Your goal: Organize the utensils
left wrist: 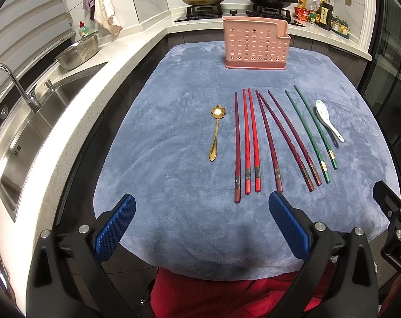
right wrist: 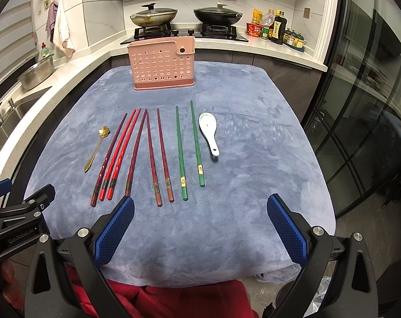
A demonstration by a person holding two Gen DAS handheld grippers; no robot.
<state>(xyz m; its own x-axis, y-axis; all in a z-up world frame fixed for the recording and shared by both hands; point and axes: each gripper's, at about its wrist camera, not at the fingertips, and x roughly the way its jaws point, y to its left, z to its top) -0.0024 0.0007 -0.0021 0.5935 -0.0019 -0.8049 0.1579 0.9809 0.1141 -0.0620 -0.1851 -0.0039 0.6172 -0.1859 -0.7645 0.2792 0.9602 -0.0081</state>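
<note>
**Eight chopsticks and two spoons laid out, both grippers spread and empty**

Nearest, at six o'clock, the left gripper (left wrist: 201, 208) and right gripper (right wrist: 200, 209) hover level over the near edge of the blue cloth (left wrist: 173, 185), each with its two blue, knobbly-padded fingers (left wrist: 115, 228) wide apart and holding nothing.

Beyond them, mid-cloth, lies a row of eight slender, faceted chopsticks with gilt bands near their thick ends: two bright red chopsticks (left wrist: 250, 140), four dark red chopsticks (left wrist: 287, 137) and two green chopsticks (left wrist: 310, 132). At nine o'clock of the row is one gold metal spoon (left wrist: 216, 132) with a flower-shaped bowl; at three o'clock, one white ceramic spoon (left wrist: 327, 120).

Farthest, at twelve o'clock, stands one pink perforated plastic holder (left wrist: 256, 43), upright on the plush cloth covering the counter.
</note>
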